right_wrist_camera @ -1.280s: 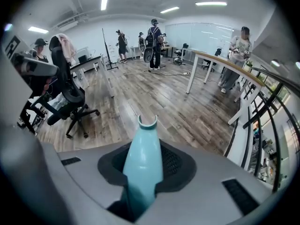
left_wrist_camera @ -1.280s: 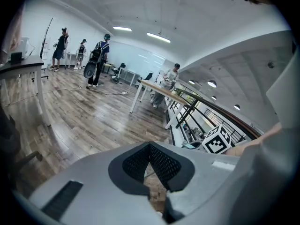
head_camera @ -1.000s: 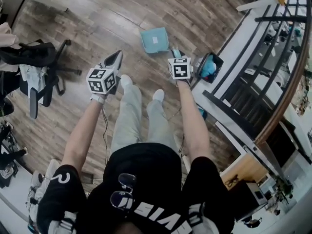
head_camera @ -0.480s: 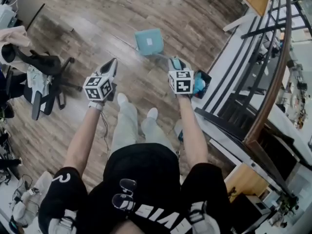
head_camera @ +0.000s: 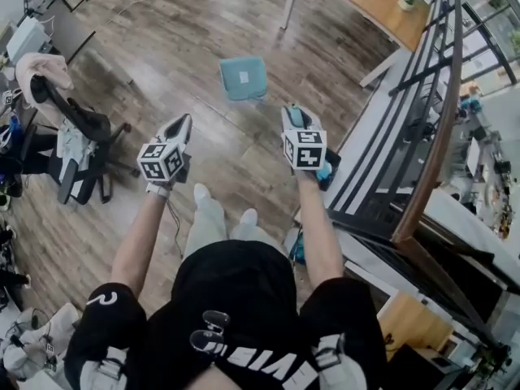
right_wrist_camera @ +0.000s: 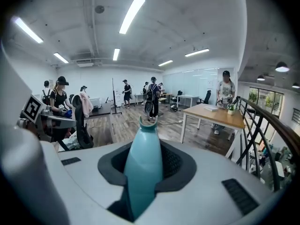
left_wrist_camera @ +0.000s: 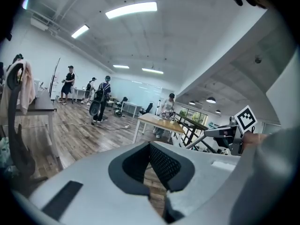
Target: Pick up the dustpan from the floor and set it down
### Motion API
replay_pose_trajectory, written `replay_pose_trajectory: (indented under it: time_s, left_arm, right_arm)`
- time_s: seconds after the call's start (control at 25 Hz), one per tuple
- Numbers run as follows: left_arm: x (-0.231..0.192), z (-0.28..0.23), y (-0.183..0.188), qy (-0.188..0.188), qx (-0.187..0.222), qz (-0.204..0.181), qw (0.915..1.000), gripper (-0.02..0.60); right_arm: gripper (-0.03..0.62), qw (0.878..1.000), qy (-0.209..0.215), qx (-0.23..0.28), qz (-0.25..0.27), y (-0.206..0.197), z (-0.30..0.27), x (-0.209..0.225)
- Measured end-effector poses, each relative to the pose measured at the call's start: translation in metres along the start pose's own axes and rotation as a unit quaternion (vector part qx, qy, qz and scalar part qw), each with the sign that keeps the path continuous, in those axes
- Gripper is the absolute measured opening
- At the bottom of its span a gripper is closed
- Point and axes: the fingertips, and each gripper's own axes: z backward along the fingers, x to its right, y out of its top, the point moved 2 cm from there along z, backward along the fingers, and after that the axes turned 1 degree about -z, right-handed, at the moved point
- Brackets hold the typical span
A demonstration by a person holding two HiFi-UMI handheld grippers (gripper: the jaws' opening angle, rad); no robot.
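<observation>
Right gripper (head_camera: 294, 119) grips the teal dustpan (head_camera: 244, 78) by its handle, pan held out over the wooden floor (head_camera: 203, 23). Left gripper (head_camera: 180, 127) alongside, carrying nothing.

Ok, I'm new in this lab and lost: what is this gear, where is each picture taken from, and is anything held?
No robot here: a person holds a two-jaw gripper in each hand; the marker cubes are part of them. One picture looks down from a camera on the person's head. The other two come from cameras riding on the grippers, looking along their jaws. The right gripper is shut on the handle of a teal dustpan, held out over the wooden floor. The left gripper holds nothing; its jaws stand slightly apart. An office chair stands at the left.
</observation>
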Motion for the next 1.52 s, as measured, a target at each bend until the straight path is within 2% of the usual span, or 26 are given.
replay_pose_trajectory:
  time_s: [0.36, 0.68, 0.92, 1.52]
  left_arm:
    - [0.039, 0.018, 0.032, -0.002, 0.032, -0.025, 0.9992, -0.002]
    - [0.056, 0.026, 0.043, -0.002, 0.046, -0.042, 0.998, -0.002]
    - [0.064, 0.027, 0.04, -0.005, 0.04, -0.041, 0.9983, -0.002]
    - [0.042, 0.002, 0.013, -0.016, 0.003, -0.025, 0.9995, -0.003]
  right_arm:
    - [0.087, 0.998, 0.004, 0.063, 0.013, 0.047, 0.051, 0.011]
    - [0.088, 0.997, 0.005, 0.075, 0.023, 0.055, 0.069, 0.021]
    - [0.088, 0.998, 0.004, 0.057, 0.021, 0.04, 0.067, 0.025]
    - [0.089, 1.0, 0.002, -0.011, 0.011, -0.017, 0.023, 0.025]
